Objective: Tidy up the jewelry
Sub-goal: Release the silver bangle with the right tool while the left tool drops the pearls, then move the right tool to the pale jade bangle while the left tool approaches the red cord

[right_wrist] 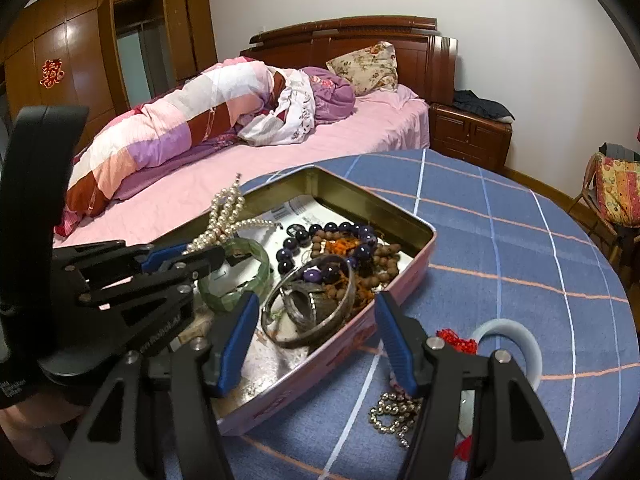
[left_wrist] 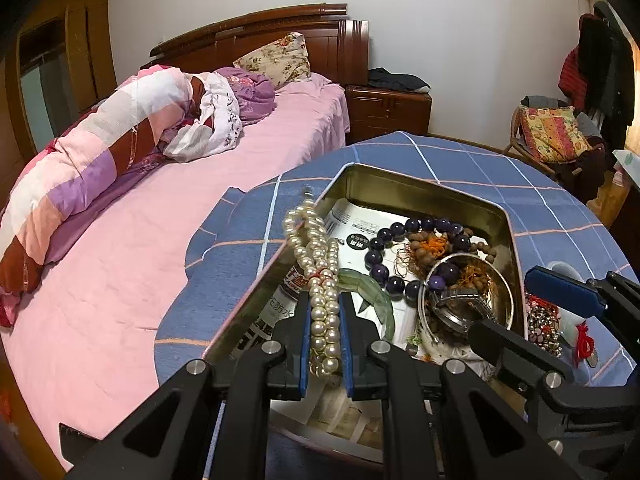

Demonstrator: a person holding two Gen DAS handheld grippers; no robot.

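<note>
My left gripper point(left_wrist: 324, 300) is shut on a bunched pearl necklace point(left_wrist: 320, 248), held over the left edge of an open metal tin point(left_wrist: 400, 180); the right wrist view shows that gripper point(right_wrist: 192, 256) with the pearls point(right_wrist: 224, 216) sticking up. Inside the tin point(right_wrist: 416, 224) lie a green jade bangle point(right_wrist: 256, 276), a purple bead bracelet point(right_wrist: 286, 258), brown beads point(right_wrist: 390, 268) and a silver bangle point(right_wrist: 308, 342) around a watch point(right_wrist: 304, 304). My right gripper point(right_wrist: 318, 304) stands open over the tin's near right corner, one finger inside and one outside the wall, pressing on nothing.
The tin sits on a round table with a blue checked cloth point(right_wrist: 520, 240). Right of the tin on the cloth lie a gold-bead piece point(right_wrist: 392, 412), a red thread ornament point(right_wrist: 456, 340) and a white ring point(right_wrist: 516, 340). A bed point(left_wrist: 180, 220) borders the table's left side.
</note>
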